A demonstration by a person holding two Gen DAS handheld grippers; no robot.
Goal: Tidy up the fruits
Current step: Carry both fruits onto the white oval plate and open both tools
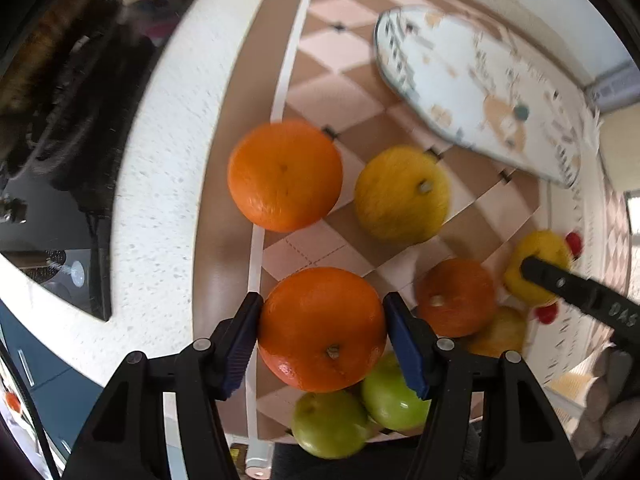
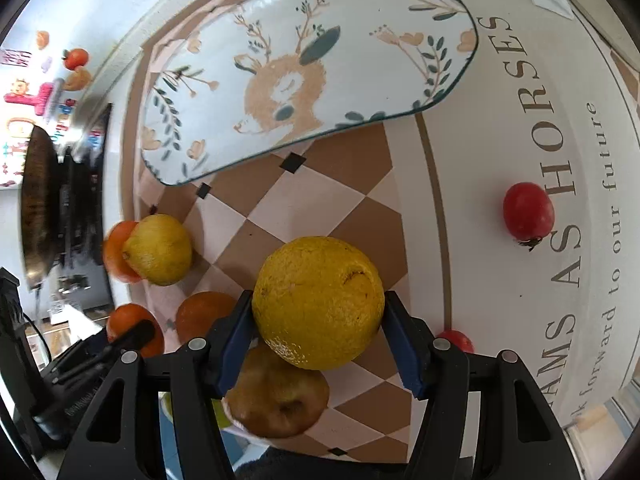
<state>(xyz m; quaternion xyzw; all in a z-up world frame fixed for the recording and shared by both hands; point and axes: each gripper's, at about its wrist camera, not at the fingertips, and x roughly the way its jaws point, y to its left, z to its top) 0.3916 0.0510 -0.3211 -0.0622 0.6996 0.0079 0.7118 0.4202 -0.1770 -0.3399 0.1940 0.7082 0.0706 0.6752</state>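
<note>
An orange point(image 1: 322, 330) is clamped in the left gripper point(image 1: 322, 344), a lemon point(image 2: 318, 302) in the right gripper point(image 2: 318, 340) — both probably need carrying to the plate point(image 2: 304, 40) next.

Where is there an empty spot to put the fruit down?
The deer plate is bare. So is the checkered mat between the plate and the yellow fruit in the right tongs. It's crowded by the green apples below the left tongs and their orange.
</note>
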